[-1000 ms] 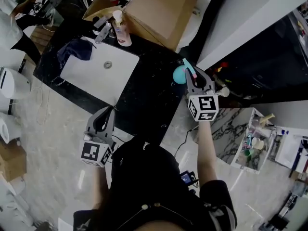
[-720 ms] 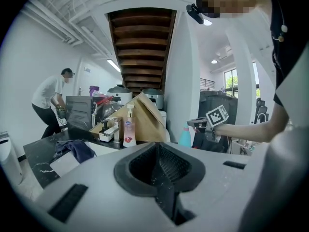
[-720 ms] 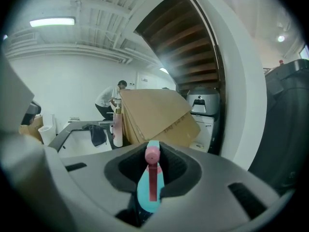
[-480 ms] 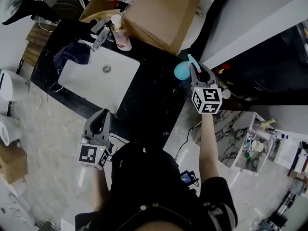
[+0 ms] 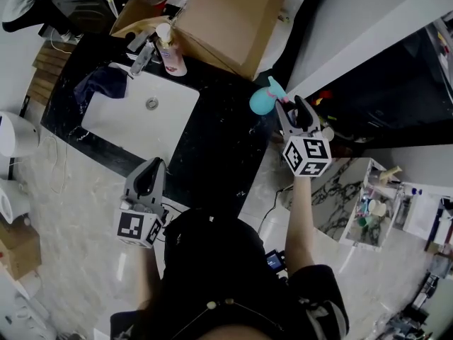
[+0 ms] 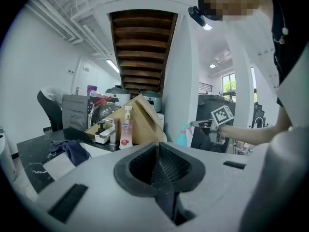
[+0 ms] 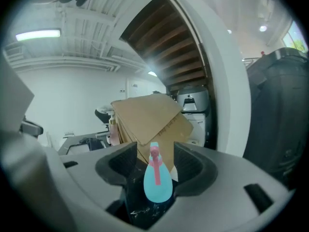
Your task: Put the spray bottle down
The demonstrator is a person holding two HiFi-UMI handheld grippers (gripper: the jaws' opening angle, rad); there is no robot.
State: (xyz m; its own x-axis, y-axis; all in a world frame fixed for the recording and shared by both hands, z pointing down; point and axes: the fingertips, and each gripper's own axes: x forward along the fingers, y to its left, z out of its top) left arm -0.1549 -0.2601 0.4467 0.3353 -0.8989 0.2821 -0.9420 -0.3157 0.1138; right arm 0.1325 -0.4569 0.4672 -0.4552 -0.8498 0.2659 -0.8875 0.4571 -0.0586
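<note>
- The right gripper (image 5: 292, 109) (image 7: 155, 154) has just been opening its jaws, and they are wide apart.
- The blue spray bottle (image 5: 262, 99) (image 7: 158, 185) with a pink top stands upright on the black counter (image 5: 223, 144). It is in the gap between those jaws, and the pads do not squeeze it.
- In the head view the bottle is at 3 o'clock from the white sink (image 5: 127, 122) and at 5 o'clock from the cardboard box (image 5: 226, 16).
- The left gripper (image 5: 151, 176) (image 6: 157, 153) has its jaws together with nothing in them. It is at 6 o'clock from the sink.
</note>
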